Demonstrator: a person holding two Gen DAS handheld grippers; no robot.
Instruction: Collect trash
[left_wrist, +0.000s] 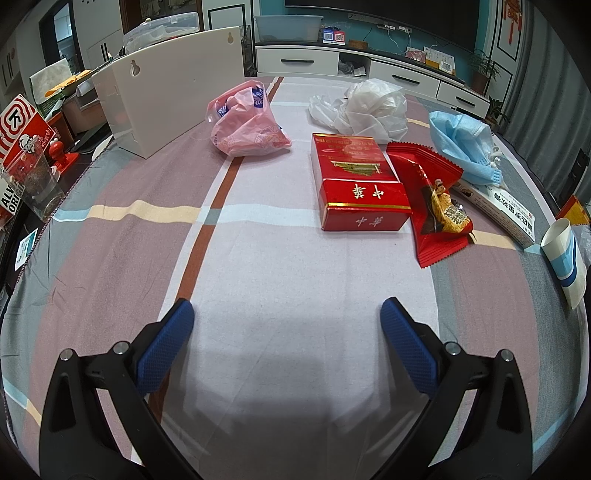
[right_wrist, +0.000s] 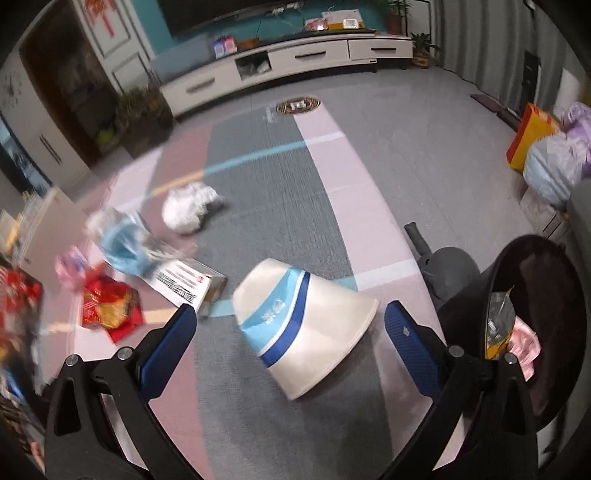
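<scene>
Left wrist view, L to R: white board (left_wrist: 173, 99) stands upright at far left of the tabletop (left_wrist: 258, 258), which has a striped cloth. Pink plastic bag (left_wrist: 245, 122) lies crumpled just right of it. White plastic bag (left_wrist: 369, 107) is farther back, centre-right. Red carton (left_wrist: 360, 184) lies flat ahead of the left gripper (left_wrist: 287, 317), well apart from its fingers (left_wrist: 166, 347), slightly right of their midline. Red snack wrapper (left_wrist: 437, 206) touches the carton's right side. Blue face mask (left_wrist: 463, 144) sits behind the wrapper, w/ a white medicine box (left_wrist: 498, 210) beside it. Paper cup (left_wrist: 565, 258) lies on its side at the far right edge. Left fingers are spread wide w/ nothing between them, hovering over bare cloth.

Right wrist view, blurred on its left side: red wrapper, mask (right_wrist: 125, 247) and medicine box (right_wrist: 188, 280) smear together, so contact btw them is hard to judge. The paper cup (right_wrist: 306, 325) lies tilted on its side between the fingers (right_wrist: 413, 350) of the right gripper (right_wrist: 290, 317), closer to the right one, prob. not touching either. Fingers are spread apart, holding nothing. Black trash bin (right_wrist: 535, 332) is at far right, below the tabletop edge, w/ some wrappers already inside.
</scene>
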